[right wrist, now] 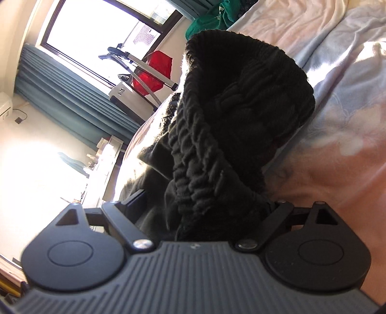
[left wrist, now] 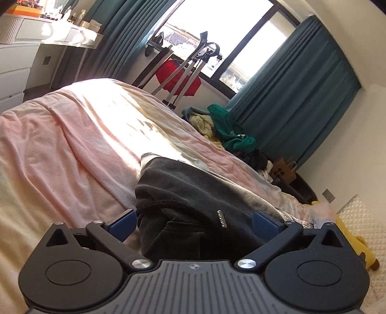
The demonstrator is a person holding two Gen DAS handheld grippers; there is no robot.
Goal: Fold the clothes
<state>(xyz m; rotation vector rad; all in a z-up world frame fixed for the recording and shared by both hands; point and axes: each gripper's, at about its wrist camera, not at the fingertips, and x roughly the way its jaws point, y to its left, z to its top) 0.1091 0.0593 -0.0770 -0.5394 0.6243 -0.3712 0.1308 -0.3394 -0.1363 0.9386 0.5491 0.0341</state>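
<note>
Sunlit bed (left wrist: 72,135) carries a dark garment (left wrist: 193,193); left gripper (left wrist: 194,218) and right gripper (right wrist: 205,205) both gape around it, unclamped. Next: pinch an edge to fold.

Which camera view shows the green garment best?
The left wrist view: the green garment lies in full on the clothes pile beside the curtain. The right wrist view shows only a cropped part at the top edge.
</note>
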